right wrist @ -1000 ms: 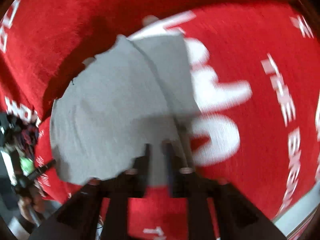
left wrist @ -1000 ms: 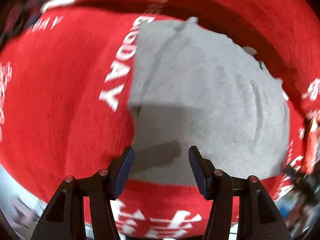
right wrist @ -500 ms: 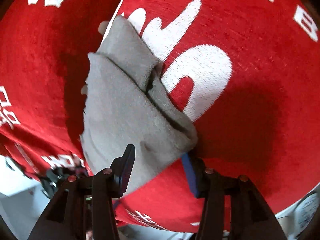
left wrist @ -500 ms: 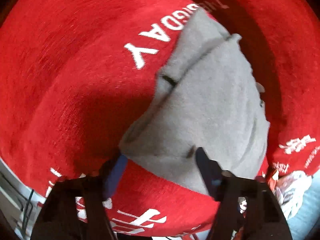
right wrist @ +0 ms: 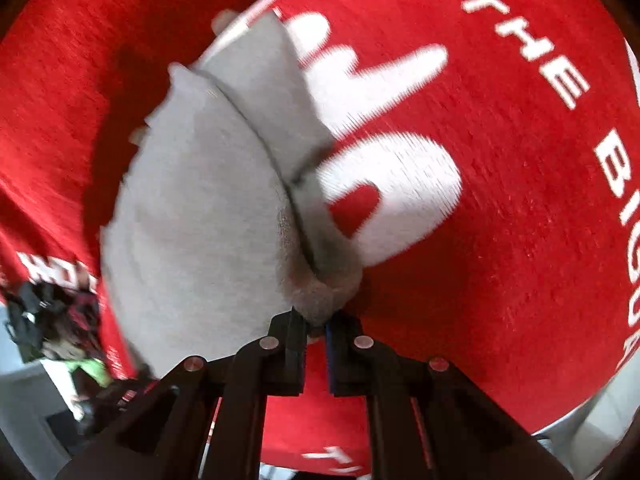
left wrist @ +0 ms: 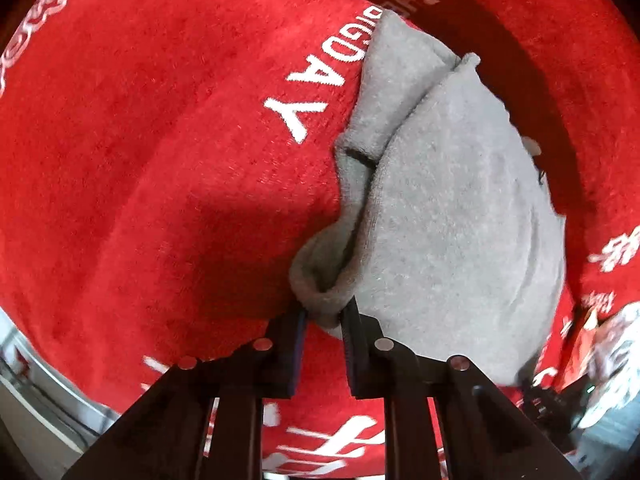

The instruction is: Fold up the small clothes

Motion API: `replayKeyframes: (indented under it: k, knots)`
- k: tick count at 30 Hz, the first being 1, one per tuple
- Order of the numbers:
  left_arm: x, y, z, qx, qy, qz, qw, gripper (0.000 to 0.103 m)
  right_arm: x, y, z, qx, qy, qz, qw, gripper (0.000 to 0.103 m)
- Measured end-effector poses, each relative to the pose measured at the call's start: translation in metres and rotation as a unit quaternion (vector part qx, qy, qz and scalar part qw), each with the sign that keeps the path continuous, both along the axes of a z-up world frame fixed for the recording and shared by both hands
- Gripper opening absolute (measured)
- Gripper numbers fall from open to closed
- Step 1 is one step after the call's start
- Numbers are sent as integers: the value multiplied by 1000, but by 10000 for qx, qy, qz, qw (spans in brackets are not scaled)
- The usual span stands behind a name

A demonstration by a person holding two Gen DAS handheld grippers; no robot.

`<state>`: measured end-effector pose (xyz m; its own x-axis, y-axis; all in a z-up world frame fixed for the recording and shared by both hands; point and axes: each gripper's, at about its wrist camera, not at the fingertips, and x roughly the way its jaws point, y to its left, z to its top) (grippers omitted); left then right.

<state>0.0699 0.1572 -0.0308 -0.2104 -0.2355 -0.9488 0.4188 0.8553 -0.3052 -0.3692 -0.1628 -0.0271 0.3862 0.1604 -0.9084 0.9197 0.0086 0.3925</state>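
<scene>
Left wrist: hand-held gripper (left wrist: pixel 325 316) pinches garment (left wrist: pixel 452 216) corner (bunched).

The left claw (left wrist: pixel 324 312) pinches a bunched corner of the grey folded garment (left wrist: pixel 452 208), which lies on a red cloth (left wrist: pixel 140 160) with white lettering (left wrist: pixel 324 96).

Black claw (left wrist: pixel 324 314), blue pads, silver screws

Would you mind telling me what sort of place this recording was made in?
Probably an indoor room set up for folding, not clearly a home: a grey garment lies on a red cloth with white lettering, and blurred clutter sits past its edge.
</scene>
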Motion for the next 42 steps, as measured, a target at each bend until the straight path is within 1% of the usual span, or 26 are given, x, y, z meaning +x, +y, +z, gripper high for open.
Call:
replayKeyframes:
  k: [2,4,5,6,7,10,12,13,15,18,21,23,25,26,27,28,30,34,36,38,40,42]
  knots:
    - [3,6,4,56,-49,-138,9999,20,2,0,4,-8,13,82,10000,8]
    - [10,12,10,128,-117,-142,9997,20,3,0,9,52,98,197,9997,8]
    - [13,15,15,160,-197,-135,9996,20,3,1,11,74,148,223,9996,8]
    - [17,16,22,244,-397,-174,9988,20,3,2,14,100,196,224,9995,8]
    - [20,16,27,258,-481,-207,9983,20,4,3,18,142,246,222,9993,9]
    - [26,13,42,155,-658,-299,9973,20,13,11,30,199,341,360,9986,9]
    - [26,5,48,144,-796,-505,9954,20,23,17,38,131,301,542,9980,9]
    - [24,-3,49,156,-855,-640,9942,21,33,21,44,53,267,699,9972,9]
    - [19,-19,46,148,-842,-861,9926,21,50,26,50,-61,201,926,9955,9]
    - [13,-32,38,165,-793,-1067,9910,21,92,35,53,-249,79,1436,9893,9]
    - [9,-42,31,393,-903,-1267,9870,21,126,43,50,-419,114,1819,9824,9]
    - [7,-44,29,465,-950,-1393,9846,21,144,46,40,-411,177,1984,9791,9]
    - [5,-44,30,492,-979,-1484,9828,61,154,50,26,-330,338,2100,9766,9]
    - [5,-42,33,513,-1089,-1429,9824,95,155,53,19,-249,461,2148,9753,9]
    - [5,-39,38,488,-1213,-1358,9821,100,156,57,12,-138,600,2168,9743,9]
    - [6,-39,41,449,-1271,-1340,9818,101,153,61,6,-33,604,2077,9763,9]
    - [9,-37,41,466,-1239,-1345,9820,101,149,61,9,-41,553,1933,9796,9]
    - [14,-34,36,606,-1221,-1380,9810,101,150,66,11,21,721,2042,9763,9]
    - [17,-31,37,589,-1221,-1360,9814,101,152,68,14,30,794,2100,9745,9]
    - [18,-30,38,591,-1202,-1343,9819,101,156,70,16,45,808,2104,9742,17]
    - [19,-28,38,611,-1204,-1346,9817,101,162,76,18,53,798,2099,9744,32]
    - [18,-32,36,667,-1236,-1379,9804,101,167,81,22,61,789,2116,9741,35]
